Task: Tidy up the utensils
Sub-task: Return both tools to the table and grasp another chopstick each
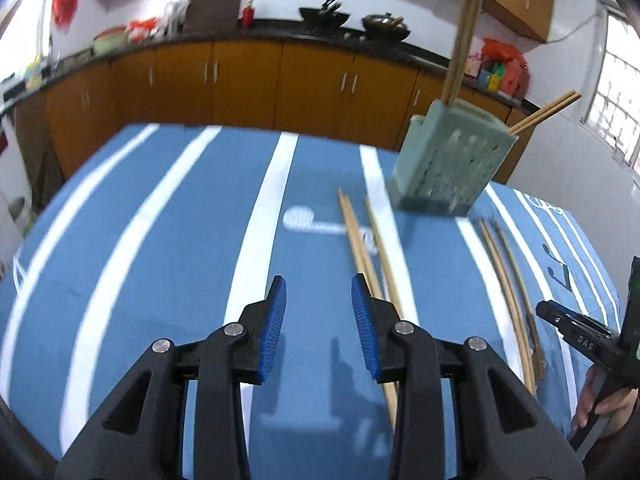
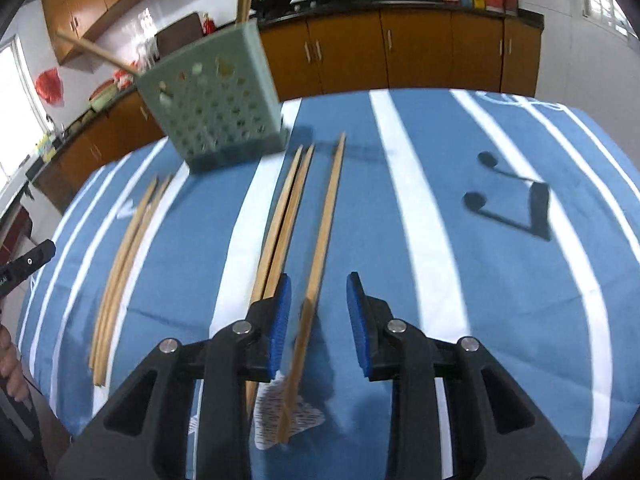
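Observation:
A pale green perforated utensil holder (image 1: 448, 160) stands at the table's far side with chopsticks (image 1: 462, 48) sticking out of it; it also shows in the right wrist view (image 2: 216, 108). Several wooden chopsticks lie loose on the blue striped cloth: one pair (image 1: 368, 248) beside my left gripper's right finger, another pair (image 1: 508, 280) further right. My left gripper (image 1: 319, 320) is open and empty above the cloth. My right gripper (image 2: 319, 316) is open, with one chopstick (image 2: 320, 240) lying between its fingers and a pair (image 2: 284, 216) under its left finger. A third pair (image 2: 128, 248) lies left.
The table is covered by a blue cloth with white stripes (image 1: 160, 240) and music-note prints (image 2: 520, 204). Orange kitchen cabinets (image 1: 240, 76) with a dark counter, woks and bags run behind. The other gripper shows at the right edge of the left wrist view (image 1: 580, 336).

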A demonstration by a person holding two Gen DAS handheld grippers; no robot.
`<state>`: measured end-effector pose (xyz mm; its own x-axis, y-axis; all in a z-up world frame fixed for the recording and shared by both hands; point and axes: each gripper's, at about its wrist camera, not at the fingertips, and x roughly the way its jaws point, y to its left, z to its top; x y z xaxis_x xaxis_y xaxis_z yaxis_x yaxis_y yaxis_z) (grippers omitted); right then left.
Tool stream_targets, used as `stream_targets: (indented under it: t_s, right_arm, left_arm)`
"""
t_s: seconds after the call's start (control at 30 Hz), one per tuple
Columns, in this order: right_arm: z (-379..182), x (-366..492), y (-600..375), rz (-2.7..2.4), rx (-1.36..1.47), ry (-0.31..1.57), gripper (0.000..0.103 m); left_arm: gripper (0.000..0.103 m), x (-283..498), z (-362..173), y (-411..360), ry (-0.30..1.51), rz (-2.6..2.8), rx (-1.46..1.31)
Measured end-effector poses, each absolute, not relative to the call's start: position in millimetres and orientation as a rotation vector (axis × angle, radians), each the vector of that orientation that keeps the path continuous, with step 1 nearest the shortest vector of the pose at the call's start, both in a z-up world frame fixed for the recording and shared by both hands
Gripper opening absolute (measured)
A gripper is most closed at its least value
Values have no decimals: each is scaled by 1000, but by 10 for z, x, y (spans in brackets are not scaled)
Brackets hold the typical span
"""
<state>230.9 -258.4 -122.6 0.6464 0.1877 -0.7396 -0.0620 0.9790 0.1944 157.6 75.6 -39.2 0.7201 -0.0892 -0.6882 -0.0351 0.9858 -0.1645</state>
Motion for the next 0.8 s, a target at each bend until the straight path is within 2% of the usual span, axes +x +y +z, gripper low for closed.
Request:
stream_targets:
  t_s: [0.13,0.27,0.53,0.8]
  right_arm:
    - [-1318,2336,-2455,132,110,881,26]
    - [-1293,2367,-2456,97,63,865,9]
    - [-1291,2466,-2801,-25,146,863,8]
    - [-1306,2497,-2883,-46,141,858,8]
  left_arm:
    - [35,1558,-516,767,796,-34,-188]
    - [35,1527,-565,724,808,-44,-186]
    - [35,1544,-662,562,837,-92,-164]
    - [26,1584,-790,371,886,-138,-112]
